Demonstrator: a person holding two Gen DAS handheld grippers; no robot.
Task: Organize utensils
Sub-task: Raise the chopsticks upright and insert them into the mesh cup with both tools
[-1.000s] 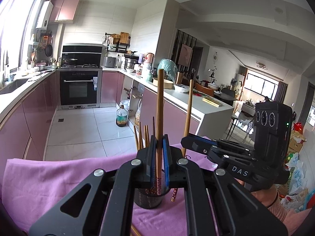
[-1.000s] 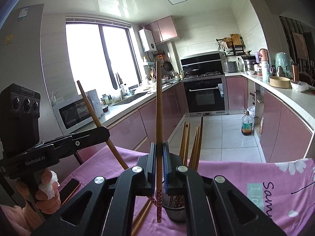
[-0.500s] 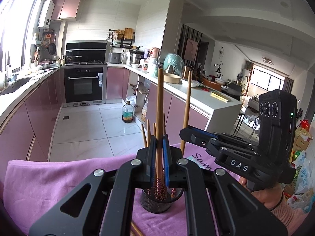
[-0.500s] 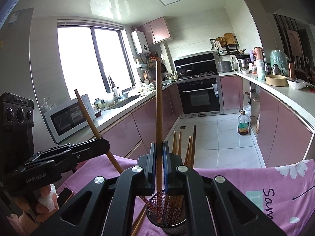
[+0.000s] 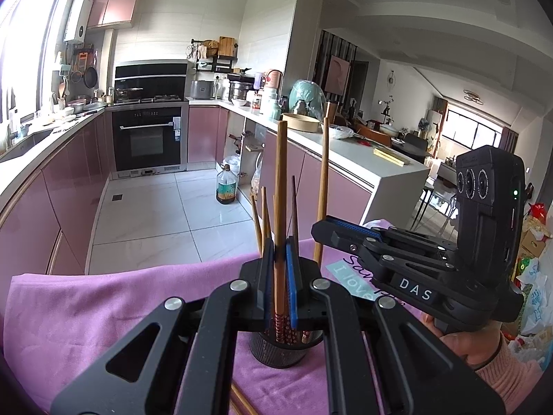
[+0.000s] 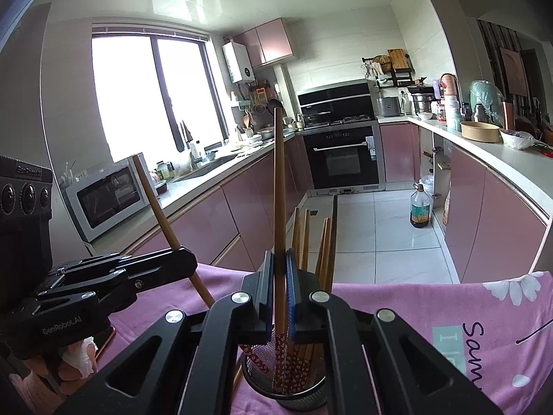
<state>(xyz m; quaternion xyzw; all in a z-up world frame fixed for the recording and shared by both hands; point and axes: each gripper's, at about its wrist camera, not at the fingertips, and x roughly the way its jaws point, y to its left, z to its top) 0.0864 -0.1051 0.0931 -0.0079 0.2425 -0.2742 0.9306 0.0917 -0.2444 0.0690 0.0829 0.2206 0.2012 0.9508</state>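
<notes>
A dark mesh utensil holder [image 6: 285, 385] stands on the pink cloth [image 6: 397, 314] just under my two grippers, already bristling with wooden chopsticks [image 6: 325, 242] whose red patterned ends rest inside it. My right gripper [image 6: 279, 287] is clamped on one upright chopstick [image 6: 278, 186], its patterned lower end inside the holder's rim. My left gripper [image 5: 279, 269] pinches a second chopstick [image 5: 280, 186] the same way, upright, its lower end dipping into the same holder [image 5: 281, 349] directly below the jaws. Seen from my right, the left gripper [image 6: 186, 259] reaches in from the side, its chopstick [image 6: 155, 204] leaning away from me; seen from my left, the right gripper [image 5: 319, 230] comes in from the opposite side with its chopstick [image 5: 324, 180] standing almost straight. More loose chopsticks [image 5: 242, 403] lie on the cloth beneath my left tool. Beyond the cloth's far edge runs a kitchen of pink cabinets [image 6: 221, 214], with a built-in oven [image 6: 345, 155] straight ahead and a bottle [image 6: 420, 211] on the tiled floor.
</notes>
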